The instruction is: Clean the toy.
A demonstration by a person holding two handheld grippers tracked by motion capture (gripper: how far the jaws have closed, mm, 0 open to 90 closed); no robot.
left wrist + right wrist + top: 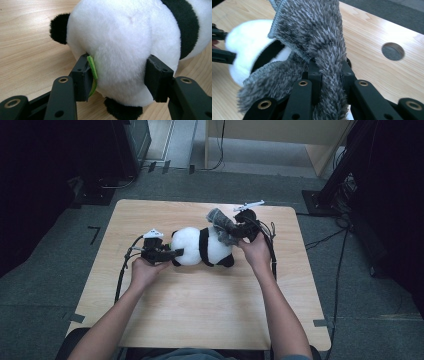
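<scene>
Panda mid-table; right tool pinches grey cloth.

surface: a light wooden table with visible grain, rounded corners and a pale edge.
hole: a round opening cut through the top, up and to the right of the right gripper's jaws, well apart from them.
lying on it: a plush panda, on its side, its white rump between the left gripper's jaws.
panda contact: black ear and black foot rest on the wood, one above-left of the left jaw, one below and between the jaws.
bare wood: left of the left gripper's jaws, and right of the right gripper's jaws.
</scene>
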